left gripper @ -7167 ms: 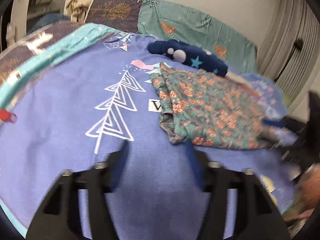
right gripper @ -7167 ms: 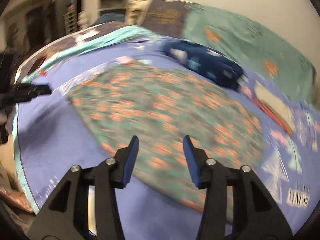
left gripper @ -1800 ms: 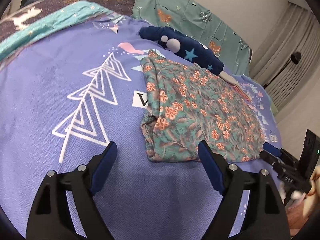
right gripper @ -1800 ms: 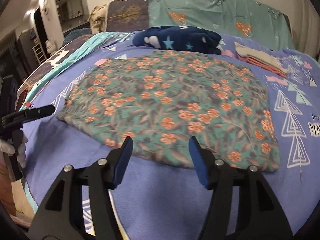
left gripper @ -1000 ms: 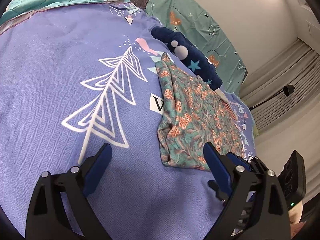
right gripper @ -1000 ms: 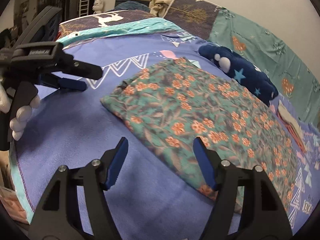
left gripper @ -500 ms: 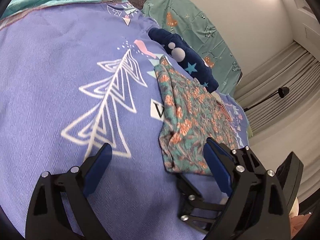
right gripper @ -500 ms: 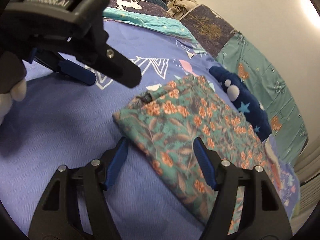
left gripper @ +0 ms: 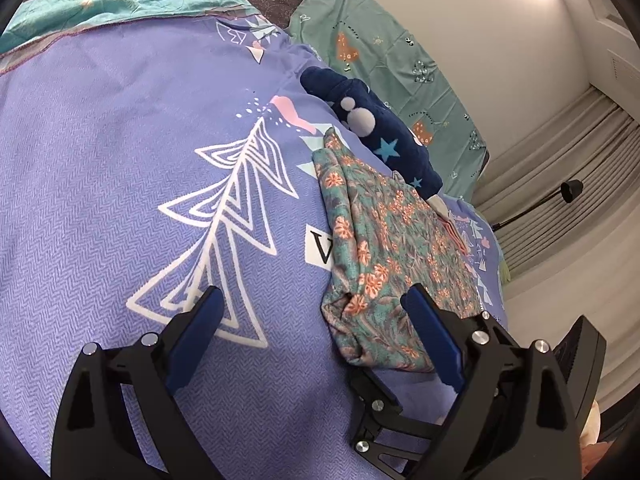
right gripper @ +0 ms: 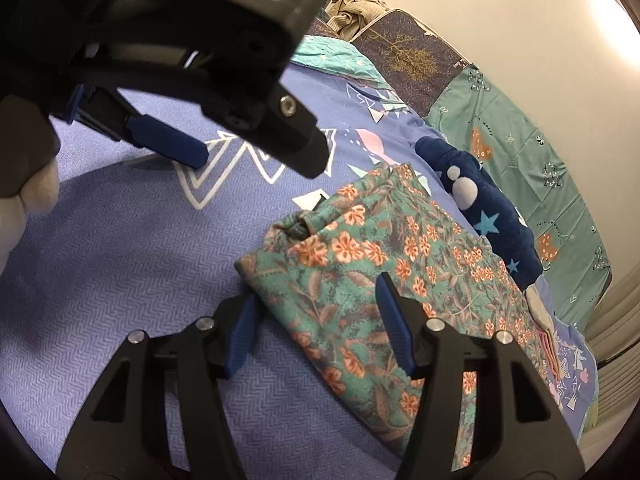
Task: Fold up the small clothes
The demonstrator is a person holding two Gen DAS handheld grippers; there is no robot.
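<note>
On the purple bed cover [left gripper: 120,152] I can read one black letter, a "V", inside a small white box [left gripper: 318,245]. The rest of that word is hidden under the cloth. There is tiny writing on the green sheet with orange shapes [left gripper: 384,52] by the wall, but it is too small for me to read. The top of my left tool also has some letters in the right view, but they are cut off.

The green piece of clothing with orange flowers [right gripper: 384,276] lies flat on the bed, near the right side of the cover. Its long side runs from the near edge of the bed away toward the wall. Its near left corner is bunched up a bit. A dark blue fuzzy piece with stars and white dots [left gripper: 376,128] lies just beyond it, touching its far end. Some folded pink and cream things [right gripper: 546,332] sit past its far right corner.

My right tool [right gripper: 320,328] is closing. The near corner of the flowery clothing is between its blue fingers [right gripper: 390,320], but I cannot see them pressing it yet. My left tool [left gripper: 308,336] is spread wide over the bare cover, just left of the same corner, pinching nothing.
</note>
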